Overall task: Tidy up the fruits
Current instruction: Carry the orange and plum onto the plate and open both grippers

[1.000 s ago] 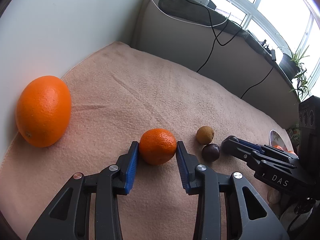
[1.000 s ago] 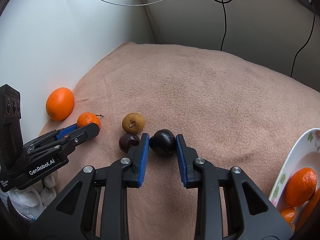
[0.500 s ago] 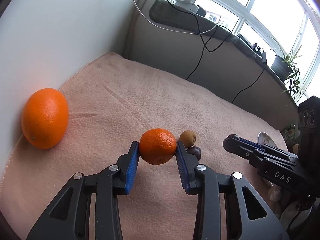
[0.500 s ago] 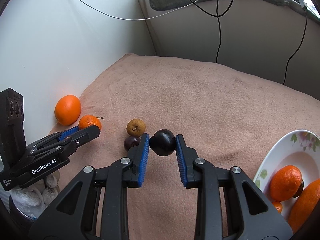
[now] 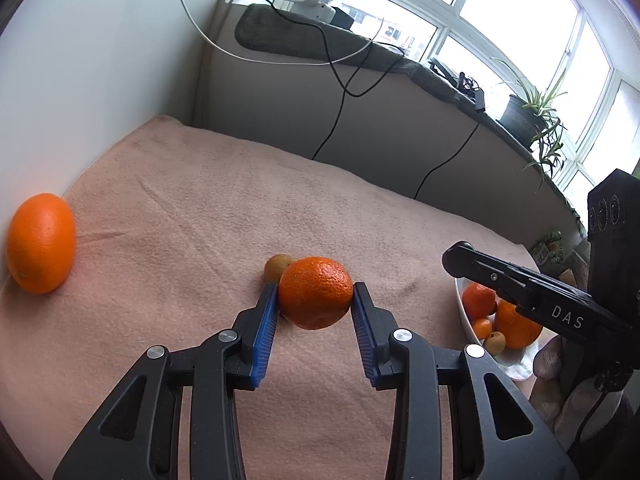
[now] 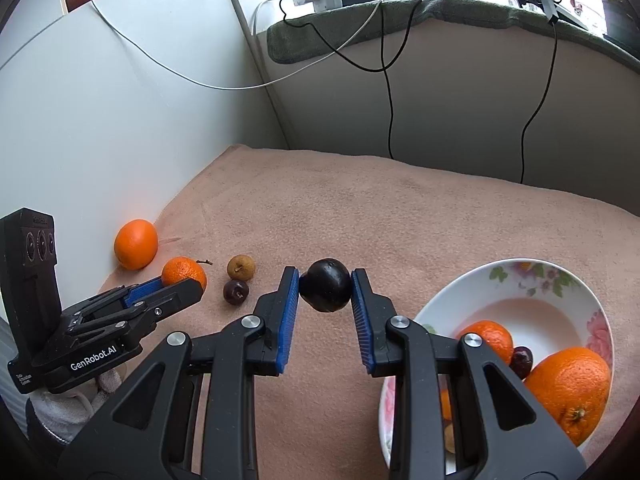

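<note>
Left gripper [image 5: 316, 298] is clamped on a small orange [image 5: 315, 292], held above the pink cloth [image 5: 240, 208] — a brownish fruit [image 5: 277, 266] peeks out behind it, probably a longan. Right gripper [image 6: 325, 292] pinches a dark plum [image 6: 325, 290] just left of the flowered bowl [image 6: 560, 280], which holds oranges. A large orange [image 5: 40, 248] lies against the wall.

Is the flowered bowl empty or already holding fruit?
Holding fruit. In the right wrist view the flowered bowl contains a large orange, a smaller orange and a dark plum, with white space left.
</note>
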Tool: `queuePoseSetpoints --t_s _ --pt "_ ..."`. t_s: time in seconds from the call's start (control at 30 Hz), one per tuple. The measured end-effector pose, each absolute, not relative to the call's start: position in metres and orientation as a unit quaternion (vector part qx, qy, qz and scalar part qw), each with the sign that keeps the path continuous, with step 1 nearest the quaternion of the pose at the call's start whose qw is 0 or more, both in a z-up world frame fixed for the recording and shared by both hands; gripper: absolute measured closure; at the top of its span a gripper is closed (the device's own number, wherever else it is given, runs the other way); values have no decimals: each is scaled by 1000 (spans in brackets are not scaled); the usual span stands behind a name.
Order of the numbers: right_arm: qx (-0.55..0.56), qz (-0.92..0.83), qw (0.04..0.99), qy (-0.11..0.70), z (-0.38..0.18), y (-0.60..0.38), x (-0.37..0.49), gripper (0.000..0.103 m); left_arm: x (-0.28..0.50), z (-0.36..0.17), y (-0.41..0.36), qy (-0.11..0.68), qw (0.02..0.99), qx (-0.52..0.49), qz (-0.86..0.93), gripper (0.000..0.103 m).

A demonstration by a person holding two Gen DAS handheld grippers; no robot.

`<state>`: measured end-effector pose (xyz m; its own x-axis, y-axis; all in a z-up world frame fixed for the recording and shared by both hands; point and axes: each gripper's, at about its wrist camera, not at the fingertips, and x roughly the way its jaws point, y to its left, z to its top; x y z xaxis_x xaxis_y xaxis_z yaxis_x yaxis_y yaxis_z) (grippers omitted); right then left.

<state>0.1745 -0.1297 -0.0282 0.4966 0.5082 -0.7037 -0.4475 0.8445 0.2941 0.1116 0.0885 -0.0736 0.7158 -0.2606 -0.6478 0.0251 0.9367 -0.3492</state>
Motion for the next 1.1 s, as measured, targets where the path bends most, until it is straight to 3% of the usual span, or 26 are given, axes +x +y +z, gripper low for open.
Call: queuePoseSetpoints --t_s 1.1 --pt "54 190 885 421 -31 -221 194 75 109 -67 -43 392 886 -111 -222 68"
